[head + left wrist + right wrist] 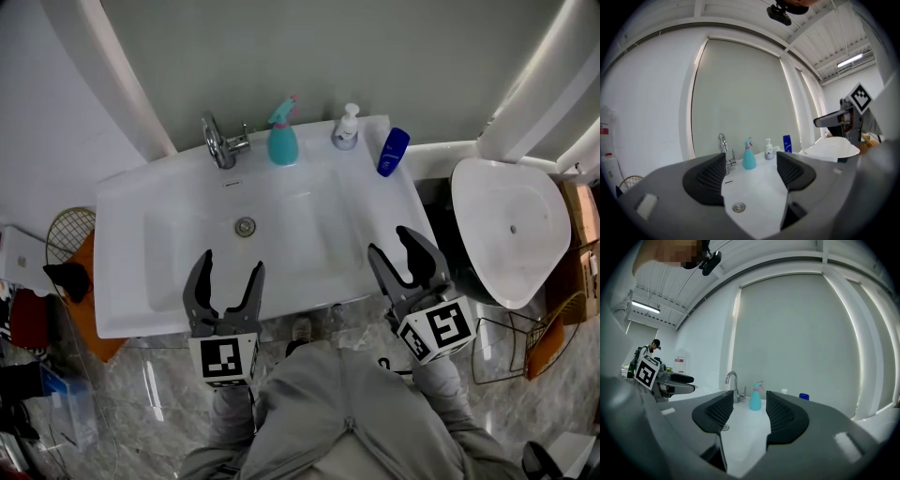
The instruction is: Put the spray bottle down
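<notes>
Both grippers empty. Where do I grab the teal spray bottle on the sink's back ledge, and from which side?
Take the spray bottle just under its trigger head, where the cone-shaped body narrows. It stands upright with the faucet on one side, the pump bottle on the other and the wall behind, so come from the front, across the basin; the right gripper, open, looks lined up.

- The head view looks steeply down from above the near edge of the sink point(178, 234) and takes in the whole basin.
- The left gripper view sits low at the sink's near left, facing across the basin to the back wall.
- The right gripper view sits low at the sink's near right, facing likewise.
- All three share the sink's far rim: faucet point(221, 141) and spray bottle point(283, 136).
</notes>
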Demonstrator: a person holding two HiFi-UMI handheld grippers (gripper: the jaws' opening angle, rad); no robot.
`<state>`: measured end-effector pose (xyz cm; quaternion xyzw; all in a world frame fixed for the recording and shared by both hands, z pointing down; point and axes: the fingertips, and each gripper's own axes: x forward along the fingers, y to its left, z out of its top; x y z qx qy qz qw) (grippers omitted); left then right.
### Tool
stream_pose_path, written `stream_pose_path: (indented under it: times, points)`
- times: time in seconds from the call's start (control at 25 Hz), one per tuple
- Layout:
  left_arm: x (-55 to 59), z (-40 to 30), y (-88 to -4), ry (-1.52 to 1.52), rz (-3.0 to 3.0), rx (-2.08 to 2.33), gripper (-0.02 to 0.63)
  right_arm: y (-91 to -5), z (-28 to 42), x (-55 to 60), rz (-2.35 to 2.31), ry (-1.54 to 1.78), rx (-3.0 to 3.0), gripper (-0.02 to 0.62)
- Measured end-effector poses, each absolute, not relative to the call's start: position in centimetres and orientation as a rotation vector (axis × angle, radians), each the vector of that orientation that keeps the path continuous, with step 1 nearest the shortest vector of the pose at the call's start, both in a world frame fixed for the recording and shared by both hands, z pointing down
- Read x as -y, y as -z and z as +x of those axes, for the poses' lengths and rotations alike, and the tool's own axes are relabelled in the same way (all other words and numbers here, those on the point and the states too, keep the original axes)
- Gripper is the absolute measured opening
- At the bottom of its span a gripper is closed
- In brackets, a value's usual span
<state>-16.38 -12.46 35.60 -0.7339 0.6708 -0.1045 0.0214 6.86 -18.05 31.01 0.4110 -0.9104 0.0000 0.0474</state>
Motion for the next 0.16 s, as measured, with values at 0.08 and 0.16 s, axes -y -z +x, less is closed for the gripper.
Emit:
stream_pose_path:
  times: [0.08, 0.16]
  points:
    - [12.45, -16.37, -35.66, 0.324, -2.278, -2.078, 0.373, -31.0, 6.87, 17.99, 1.257, 0.0, 2.775, 0.215]
    - [12.44, -16.34, -35.65, 0.319, -2.282, -2.075, 0.373, -30.97, 6.88, 17.93, 1.26, 0.0, 2.773, 0.215]
